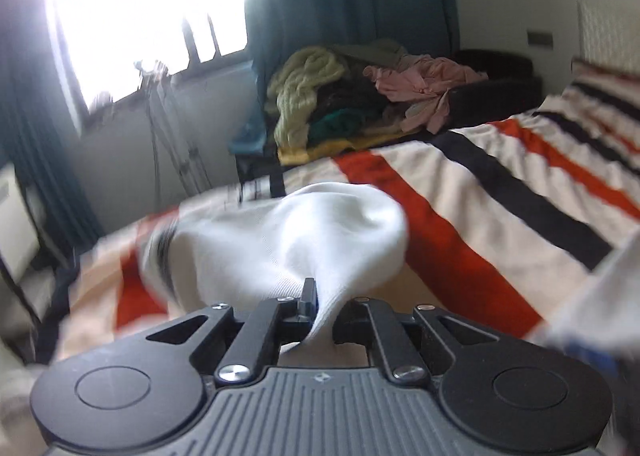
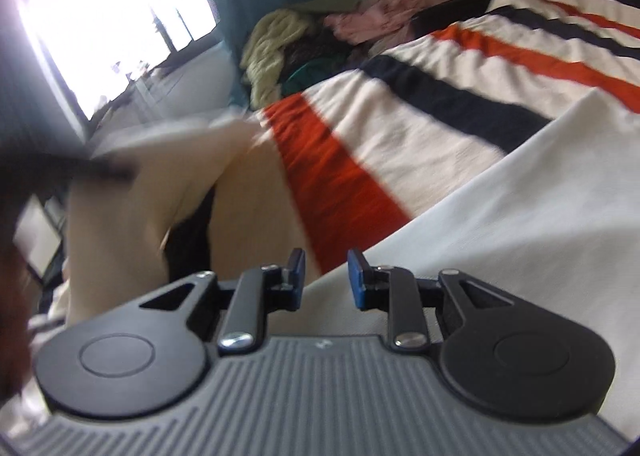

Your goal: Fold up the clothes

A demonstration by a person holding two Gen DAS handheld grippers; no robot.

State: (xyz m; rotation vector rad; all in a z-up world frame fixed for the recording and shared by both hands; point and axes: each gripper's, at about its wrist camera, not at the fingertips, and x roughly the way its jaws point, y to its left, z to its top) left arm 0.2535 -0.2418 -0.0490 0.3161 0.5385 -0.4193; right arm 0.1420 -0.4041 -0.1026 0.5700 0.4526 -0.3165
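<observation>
While your left gripper is clamping a bunched edge of the white garment above the striped bedspread, your right gripper is hovering with fingers apart over the same cloth; you are best keeping the fabric taut while seeking a second edge

Garment lies on the bed, bunched, one fold pinched in the left gripper. Right gripper sits over the garment's edge, fingers apart. Clothes pile beyond the bed; window to its left.
</observation>
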